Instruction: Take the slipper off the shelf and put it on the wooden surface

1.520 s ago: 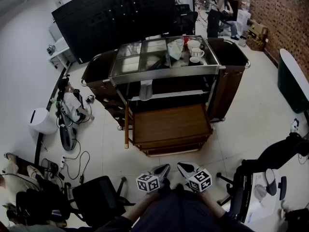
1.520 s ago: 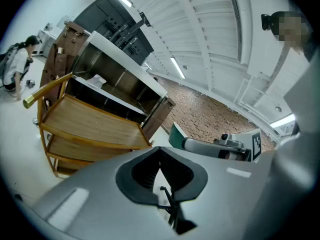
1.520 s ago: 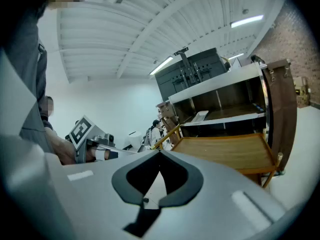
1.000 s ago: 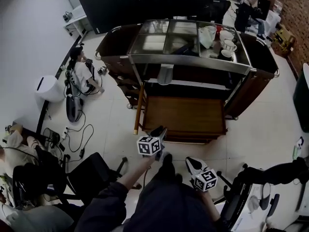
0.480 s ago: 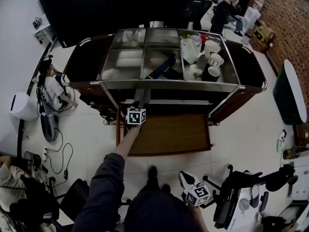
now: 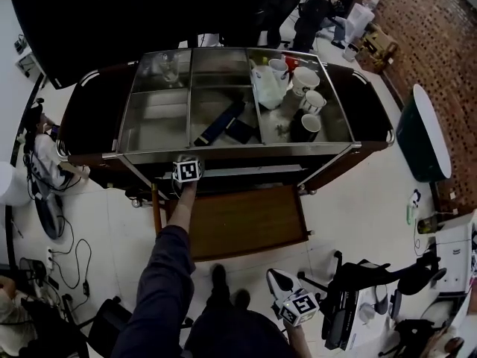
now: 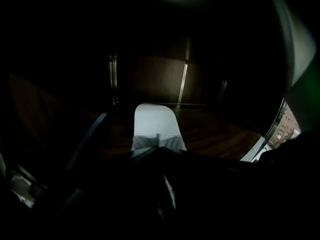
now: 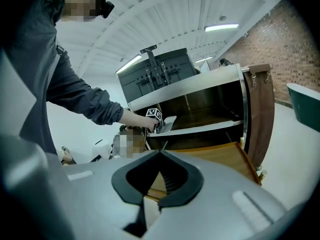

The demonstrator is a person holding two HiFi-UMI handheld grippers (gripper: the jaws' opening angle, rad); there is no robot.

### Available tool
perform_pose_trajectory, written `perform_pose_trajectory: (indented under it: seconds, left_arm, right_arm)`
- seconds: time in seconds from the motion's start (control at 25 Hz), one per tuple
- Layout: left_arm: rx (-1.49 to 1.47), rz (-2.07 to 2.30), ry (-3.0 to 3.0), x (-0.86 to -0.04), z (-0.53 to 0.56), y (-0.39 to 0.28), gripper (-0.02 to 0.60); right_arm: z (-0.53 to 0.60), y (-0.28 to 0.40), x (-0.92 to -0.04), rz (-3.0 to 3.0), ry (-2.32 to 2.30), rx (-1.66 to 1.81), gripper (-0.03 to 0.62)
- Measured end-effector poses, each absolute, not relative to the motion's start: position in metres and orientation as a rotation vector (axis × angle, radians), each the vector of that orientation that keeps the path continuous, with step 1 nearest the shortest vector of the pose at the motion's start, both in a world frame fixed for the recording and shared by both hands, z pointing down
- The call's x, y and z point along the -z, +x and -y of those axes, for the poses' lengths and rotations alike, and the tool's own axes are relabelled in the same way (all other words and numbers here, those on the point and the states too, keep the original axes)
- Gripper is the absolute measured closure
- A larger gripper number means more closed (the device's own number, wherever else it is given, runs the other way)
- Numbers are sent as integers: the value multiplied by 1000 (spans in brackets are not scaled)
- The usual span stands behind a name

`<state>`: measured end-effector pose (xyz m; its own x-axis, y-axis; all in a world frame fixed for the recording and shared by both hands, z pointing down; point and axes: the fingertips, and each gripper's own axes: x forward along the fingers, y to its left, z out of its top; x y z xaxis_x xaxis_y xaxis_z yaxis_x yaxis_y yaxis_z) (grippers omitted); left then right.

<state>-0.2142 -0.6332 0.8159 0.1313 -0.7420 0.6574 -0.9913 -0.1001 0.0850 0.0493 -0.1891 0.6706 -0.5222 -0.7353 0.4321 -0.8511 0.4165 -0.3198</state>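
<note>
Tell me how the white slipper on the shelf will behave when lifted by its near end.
The slipper looks thin and flat, so it is probably light and floppy; its far end may droop. Its textured surface likely resists slipping as the left gripper is closing its jaws on the near edge.

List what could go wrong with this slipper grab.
1. The left tongs are closing on the slipper by its near edge only; so shallow a pinch could slip during the pull.
2. The shelf is dark and recessed, so the slipper might catch before reaching the wooden surface.
</note>
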Motion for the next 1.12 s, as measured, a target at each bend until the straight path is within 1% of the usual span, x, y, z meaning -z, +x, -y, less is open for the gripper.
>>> perform_pose_trajectory:
  seconds: [0.04, 0.24, 0.32, 0.44, 0.56, 0.76, 0.96, 1.08, 1.12]
  left_arm:
    - [-595, 1655, 1897, -818, 635, -214, 558]
    - [-390, 1570, 1980, -798, 616, -195, 565]
    - [-328, 1534, 2009, -788, 583, -187, 565]
    - [-289, 1486, 2048, -775, 505, -180, 565]
    - [-287, 1462, 2044, -777, 418, -172, 563]
    - [-310, 1490, 1890, -828, 312, -170, 564]
    - [-367, 1499, 1851, -877, 292, -174, 561]
    - [-395, 1520, 1860, -878, 292, -176, 523]
    - [-401, 1527, 1878, -872, 291, -174, 521]
  right_arm:
    - [193, 45, -671, 2452, 1380, -750, 595]
    - [216, 25, -674, 2502, 1306, -721, 595]
    - [223, 14, -674, 2524, 1270, -713, 595]
    - [223, -10, -673, 2568, 1186, -704, 595]
    - [217, -31, -673, 2607, 1097, -682, 595]
    - [192, -44, -675, 2628, 1032, -685, 595]
    - [160, -30, -677, 2609, 1051, -697, 595]
    - [138, -17, -676, 2601, 1069, -701, 595]
    - [130, -12, -676, 2603, 1074, -701, 595]
